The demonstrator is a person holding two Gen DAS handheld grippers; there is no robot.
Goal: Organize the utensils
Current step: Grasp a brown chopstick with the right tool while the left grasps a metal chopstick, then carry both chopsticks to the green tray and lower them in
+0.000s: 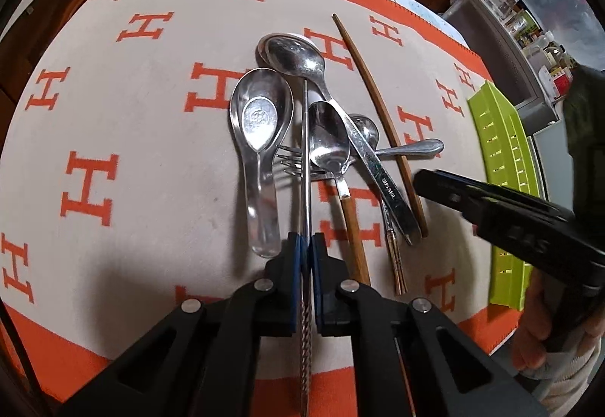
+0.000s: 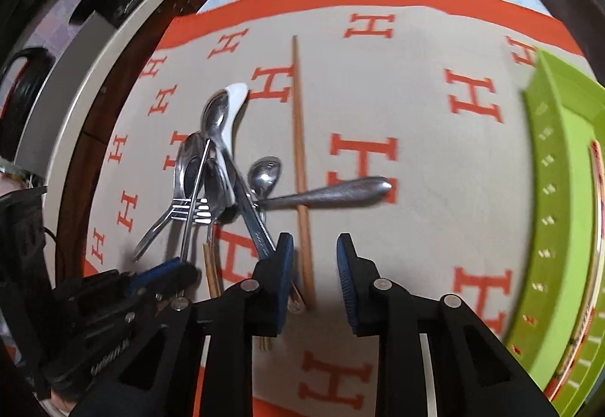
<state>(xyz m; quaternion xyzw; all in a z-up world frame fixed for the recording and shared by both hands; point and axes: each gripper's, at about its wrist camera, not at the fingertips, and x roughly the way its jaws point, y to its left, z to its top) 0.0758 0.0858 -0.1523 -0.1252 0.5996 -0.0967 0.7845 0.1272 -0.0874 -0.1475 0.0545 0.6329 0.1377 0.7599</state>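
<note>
Orange "H" letters pattern the cloth point(image 1: 151, 137); left gripper point(image 1: 306, 247) clamps a metal chopstick point(image 1: 305, 160), right gripper point(image 2: 315, 247) gapes empty.

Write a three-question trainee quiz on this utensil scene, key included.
1. True or false: the left gripper has its fingers shut on the thin metal chopstick with the twisted end.
2. Which colour is the slotted plastic tray? A red, B lime green, C blue.
3. Fill in: the long brown wooden chopstick lies on the ____ cloth patterned with H letters.

Key: 1 true; 2 B; 3 orange and beige.
</note>
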